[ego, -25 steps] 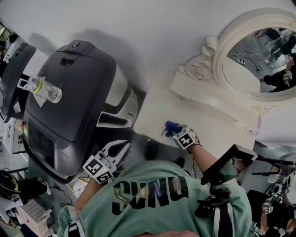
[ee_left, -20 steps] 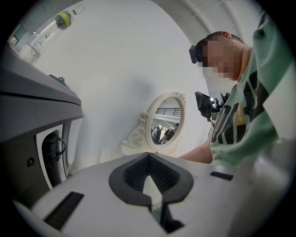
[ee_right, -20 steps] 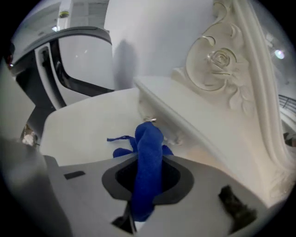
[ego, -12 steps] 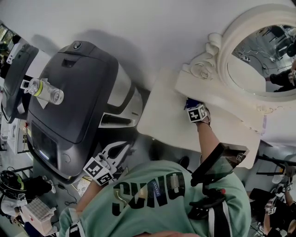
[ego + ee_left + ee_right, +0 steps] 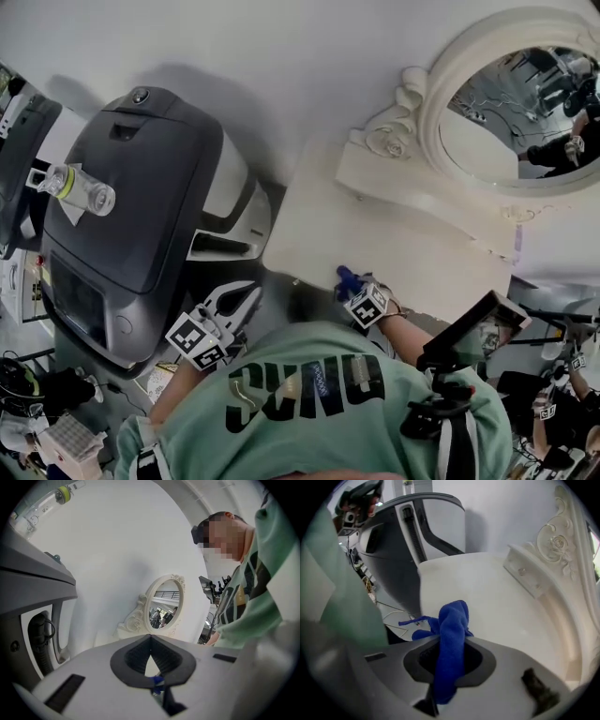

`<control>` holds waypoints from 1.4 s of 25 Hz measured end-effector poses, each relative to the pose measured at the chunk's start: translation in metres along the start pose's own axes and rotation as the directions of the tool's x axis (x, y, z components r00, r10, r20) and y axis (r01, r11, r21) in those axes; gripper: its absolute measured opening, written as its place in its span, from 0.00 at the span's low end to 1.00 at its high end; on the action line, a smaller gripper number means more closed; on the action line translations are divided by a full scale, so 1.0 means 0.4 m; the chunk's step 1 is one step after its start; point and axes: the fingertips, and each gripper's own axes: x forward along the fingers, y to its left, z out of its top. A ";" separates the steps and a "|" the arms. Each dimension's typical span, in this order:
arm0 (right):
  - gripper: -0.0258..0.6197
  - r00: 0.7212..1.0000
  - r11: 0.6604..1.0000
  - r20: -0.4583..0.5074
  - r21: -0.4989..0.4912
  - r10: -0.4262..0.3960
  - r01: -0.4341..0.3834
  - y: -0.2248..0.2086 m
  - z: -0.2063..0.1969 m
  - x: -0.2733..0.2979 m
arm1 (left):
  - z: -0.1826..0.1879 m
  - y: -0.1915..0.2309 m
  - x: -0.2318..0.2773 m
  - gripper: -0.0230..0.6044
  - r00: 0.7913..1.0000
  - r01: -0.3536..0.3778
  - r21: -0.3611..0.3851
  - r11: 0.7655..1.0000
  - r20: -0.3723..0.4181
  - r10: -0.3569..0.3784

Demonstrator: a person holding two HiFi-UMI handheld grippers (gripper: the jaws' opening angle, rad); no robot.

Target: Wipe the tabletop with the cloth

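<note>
1. Right gripper view showed the right gripper [image 5: 449, 660] clenched on the blue cloth [image 5: 451, 630]; the cloth's free end bunched just ahead of the jaws, at the near edge of the white tabletop [image 5: 497, 597].
2. Nearly all the bare surface lay ahead of those tongs, toward the mirror [image 5: 511, 103]; in the head view the top's long axis ran across the reach.
3. Off the table, the left gripper [image 5: 246, 298] hung beside the dark machine [image 5: 131, 216], jaws closed together on nothing; it was well apart from the cloth, so the right was the nearer.
4. By my judgement, the coming stroke would need a push away from the body; then passes along the long axis.
</note>
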 end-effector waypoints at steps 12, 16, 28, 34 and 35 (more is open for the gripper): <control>0.13 0.941 0.909 0.216 0.382 -0.262 0.166 -0.425 0.007 -0.066 | -0.036 -0.073 0.063 0.04 0.999 0.017 0.019 1.000 -0.032 -0.016; 0.13 0.862 0.826 0.140 0.395 -0.487 0.402 -0.679 0.031 -0.049 | -0.070 -0.099 0.060 0.04 0.998 -0.044 -0.004 0.999 -0.044 0.043; 0.13 0.870 0.887 0.188 0.176 -0.457 0.427 -0.629 0.071 0.003 | -0.139 -0.168 0.088 0.04 0.989 -0.139 -0.005 0.990 -0.054 0.139; 0.13 0.957 0.982 0.284 -0.155 -0.062 0.110 -0.156 -0.069 -0.033 | -0.159 -0.230 0.182 0.04 0.995 -0.083 -0.004 0.997 -0.051 0.083; 0.13 0.959 0.982 0.284 -0.184 0.007 0.047 -0.094 -0.091 -0.039 | -0.164 -0.242 0.198 0.04 0.996 -0.077 -0.004 0.997 -0.053 0.076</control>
